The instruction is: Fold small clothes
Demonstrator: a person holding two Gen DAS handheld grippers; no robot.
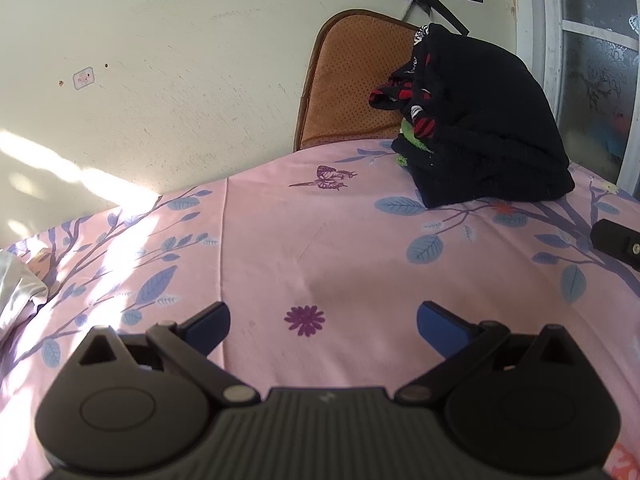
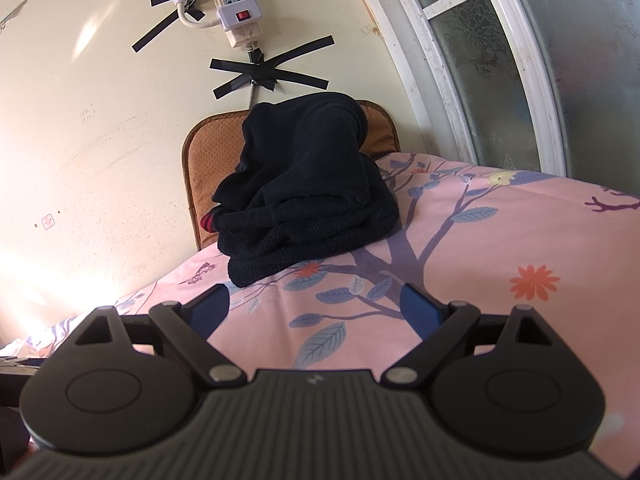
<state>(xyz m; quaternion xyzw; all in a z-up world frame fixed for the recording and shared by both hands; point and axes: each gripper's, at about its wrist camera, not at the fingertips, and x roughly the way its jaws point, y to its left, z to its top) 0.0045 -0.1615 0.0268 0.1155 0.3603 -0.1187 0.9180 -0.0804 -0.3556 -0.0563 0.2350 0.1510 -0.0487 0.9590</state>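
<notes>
A pile of dark navy clothes (image 1: 488,128) lies at the far end of the pink flowered bedsheet (image 1: 320,248), with a red-and-black striped piece (image 1: 420,120) and a bit of green at its left side. The pile also shows in the right wrist view (image 2: 308,196), straight ahead. My left gripper (image 1: 323,320) is open and empty, low over the bare sheet, well short of the pile. My right gripper (image 2: 316,308) is open and empty, just short of the pile's near edge. Part of the right gripper (image 1: 618,242) shows at the left view's right edge.
An orange cushion (image 1: 344,80) stands against the cream wall behind the pile. A power strip (image 2: 236,8) is taped to the wall above. A frosted window (image 2: 520,60) is on the right. White cloth (image 1: 16,288) lies at the left edge of the bed.
</notes>
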